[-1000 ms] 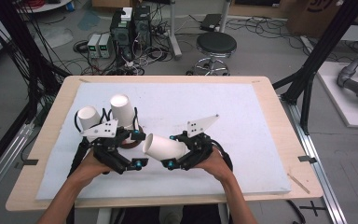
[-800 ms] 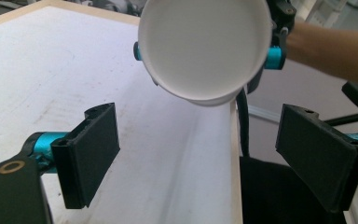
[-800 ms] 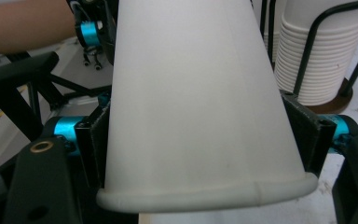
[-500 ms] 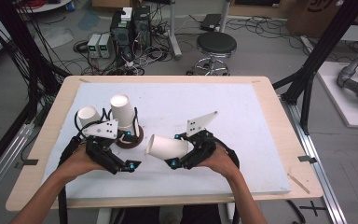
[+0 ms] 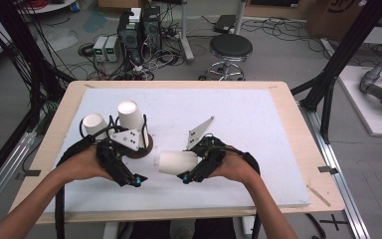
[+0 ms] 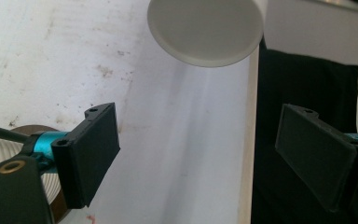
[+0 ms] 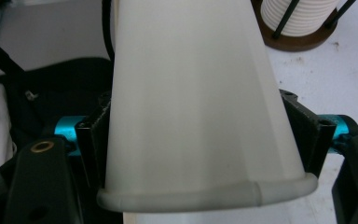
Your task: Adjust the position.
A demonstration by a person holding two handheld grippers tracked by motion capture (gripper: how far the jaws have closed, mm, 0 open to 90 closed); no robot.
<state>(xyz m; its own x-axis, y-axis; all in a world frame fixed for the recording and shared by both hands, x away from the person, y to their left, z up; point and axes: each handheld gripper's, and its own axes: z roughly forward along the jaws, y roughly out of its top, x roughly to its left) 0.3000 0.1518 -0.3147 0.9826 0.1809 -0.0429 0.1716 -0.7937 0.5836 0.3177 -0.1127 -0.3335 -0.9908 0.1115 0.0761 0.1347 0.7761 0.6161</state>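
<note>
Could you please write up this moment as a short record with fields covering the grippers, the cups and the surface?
right gripper: shut on the paper cup, jaws pressing its sides near the rim, cup held sideways
left gripper: open, nothing between its jaws
cup stack: upside down in a wire holder on a brown base, behind the left gripper
loose cup: upside down, left of the stack
surface: white board on a wooden table
</note>
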